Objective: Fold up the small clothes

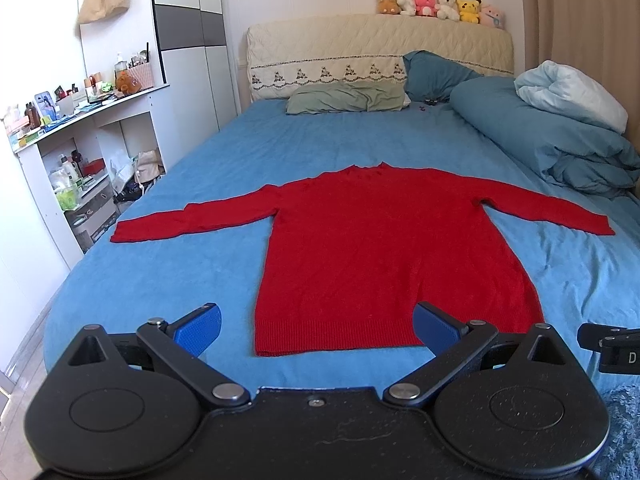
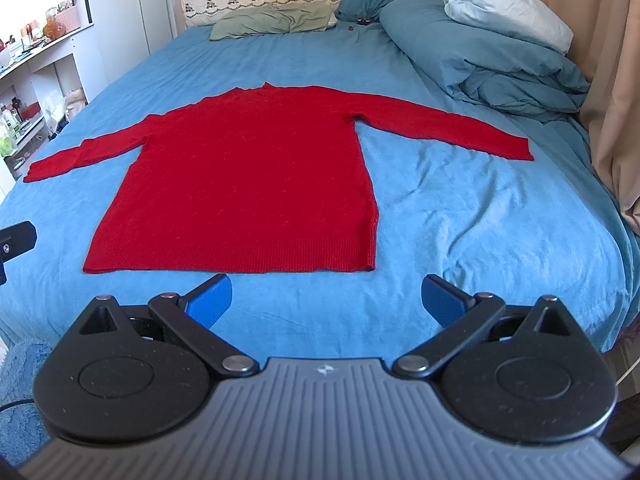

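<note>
A red long-sleeved sweater lies flat on the blue bed sheet, hem toward me, collar away, both sleeves spread out to the sides. My left gripper hovers open just in front of the hem, its blue pads wide apart with nothing between them. My right gripper is open too, a short way before the hem's right part, over bare sheet. A black part of the right gripper shows at the left view's right edge, and a part of the left gripper at the right view's left edge.
A rolled teal duvet and pillows lie at the head and right side of the bed. Plush toys line the headboard. Cluttered white shelves stand left of the bed. A curtain hangs at right.
</note>
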A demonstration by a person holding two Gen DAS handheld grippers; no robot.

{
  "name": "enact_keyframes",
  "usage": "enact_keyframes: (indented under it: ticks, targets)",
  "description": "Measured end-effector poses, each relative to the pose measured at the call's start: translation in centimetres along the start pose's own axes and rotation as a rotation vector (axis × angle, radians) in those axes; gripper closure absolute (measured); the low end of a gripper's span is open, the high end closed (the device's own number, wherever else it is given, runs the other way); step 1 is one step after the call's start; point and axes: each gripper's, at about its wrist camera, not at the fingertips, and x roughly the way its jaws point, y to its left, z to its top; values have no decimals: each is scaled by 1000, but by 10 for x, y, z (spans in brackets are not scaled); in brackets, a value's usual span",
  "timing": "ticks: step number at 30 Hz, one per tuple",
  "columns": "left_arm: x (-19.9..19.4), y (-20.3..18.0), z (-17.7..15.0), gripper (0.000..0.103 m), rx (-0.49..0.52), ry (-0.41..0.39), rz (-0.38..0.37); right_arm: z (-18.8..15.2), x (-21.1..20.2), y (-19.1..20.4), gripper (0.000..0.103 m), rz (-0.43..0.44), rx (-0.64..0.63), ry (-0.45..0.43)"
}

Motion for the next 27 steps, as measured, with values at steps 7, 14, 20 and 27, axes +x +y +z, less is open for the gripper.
enact_keyframes:
  ticks: [7,14,20,27]
  targets:
    - [1,1,0,0,3,2,-2,0,-1,0,0,2,0,1]
    - [1,1,0,0,4,2,-3,-1,-1,0,0,1,1,4]
    - [1,1,0,0,4,3,-3,0,-1,0,0,0,0,2]
    - [1,1,0,0,1,4,-6,1,-1,0,0,0,2,1]
